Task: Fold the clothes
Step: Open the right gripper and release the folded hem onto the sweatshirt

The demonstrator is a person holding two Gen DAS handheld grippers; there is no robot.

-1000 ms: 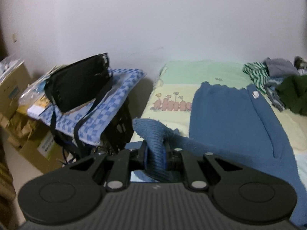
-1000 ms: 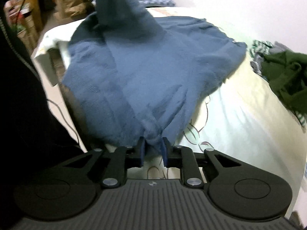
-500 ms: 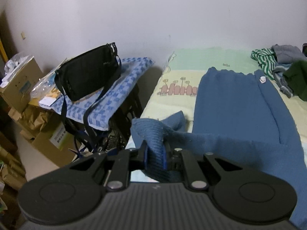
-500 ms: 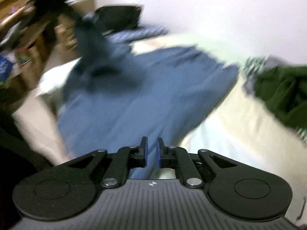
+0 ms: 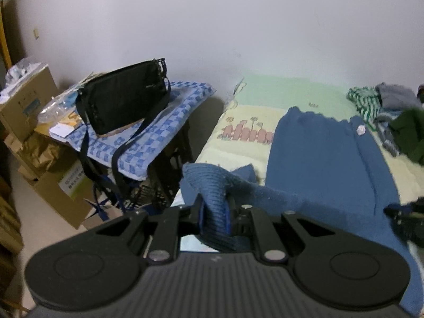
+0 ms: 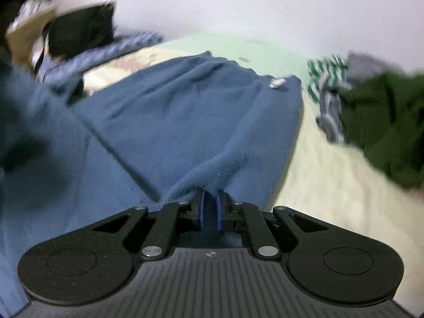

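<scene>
A blue knit sweater (image 5: 320, 156) lies spread on the bed, with a small white tag near its far edge. My left gripper (image 5: 215, 213) is shut on a ribbed end of the sweater, at the bed's left edge. In the right wrist view the sweater (image 6: 185, 111) fills the middle. My right gripper (image 6: 209, 206) is shut on a bunched fold of the sweater's near edge. The right gripper also shows as a dark blurred shape at the right edge of the left wrist view (image 5: 405, 220).
A pile of clothes, dark green (image 6: 384, 122) and green-striped (image 6: 326, 76), lies on the bed (image 5: 265, 100) at the far right. Left of the bed stands a crate with a blue checked cloth (image 5: 156, 124) and a black bag (image 5: 124, 98). Cardboard boxes (image 5: 23, 106) stand further left.
My right gripper let go of the sweater's corner, swung forward, and now grips a fold of its near edge. My left gripper kept its hold and pulled back slightly.
</scene>
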